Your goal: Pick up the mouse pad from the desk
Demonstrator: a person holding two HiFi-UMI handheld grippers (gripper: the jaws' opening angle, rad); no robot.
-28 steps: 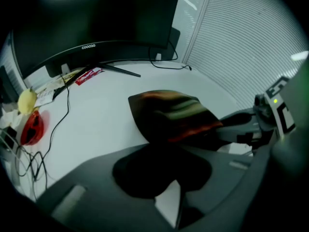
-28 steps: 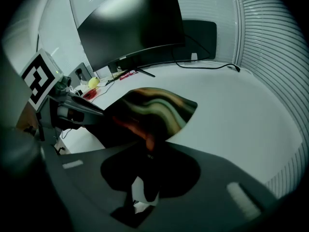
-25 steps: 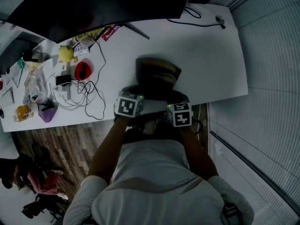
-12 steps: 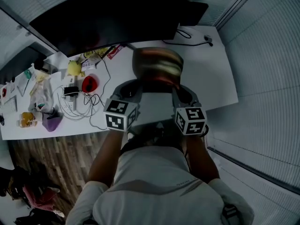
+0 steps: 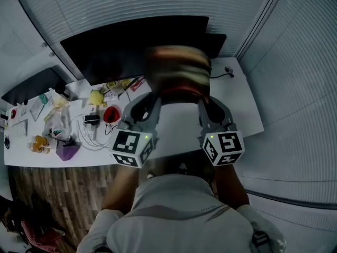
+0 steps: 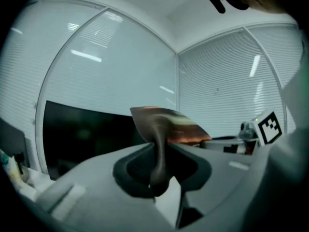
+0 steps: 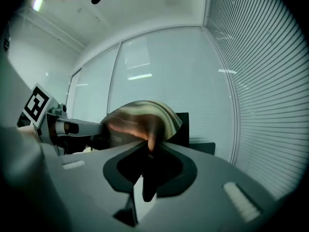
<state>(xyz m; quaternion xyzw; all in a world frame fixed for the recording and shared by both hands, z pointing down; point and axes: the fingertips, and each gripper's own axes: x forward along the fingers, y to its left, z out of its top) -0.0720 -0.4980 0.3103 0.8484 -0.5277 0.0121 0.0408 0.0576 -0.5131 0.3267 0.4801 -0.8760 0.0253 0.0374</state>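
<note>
I have the mouse pad [image 5: 176, 70] up off the desk, hanging in the air in front of the dark monitor [image 5: 121, 49], over the middle of the white tabletop [image 5: 245, 112]. It is blurred in the head view, brown with pale bands.

The left gripper [image 6: 158, 153] is pinched narrow on the pad's near edge; the fabric bunches into a fold between its dark pads. The right gripper [image 7: 147, 151] has the same edge further right. Its jaws have just been closing, and the pad sits folded between them, gripped.

Nothing I would call a sure container sits out here. At the front edge, toward the left end, stands a purple cup-like thing [image 5: 67, 151]; I cannot tell what it holds. Just beside it lie an orange lump [image 5: 38, 143] and a crumpled clear bag [image 5: 57, 121]. A tangle of white cable [image 5: 87, 135] lies between these and a red rounded thing [image 5: 110, 114], with a yellow one [image 5: 96, 97] behind it, nearer the monitor.

The right half of the tabletop is bare white up to its right edge, apart from a thin black lead and plug [image 5: 227, 70] at the far right corner. Slatted blinds [image 5: 295, 62] close in past that edge. Wood floor [image 5: 52, 194] shows below the front edge on the left.
</note>
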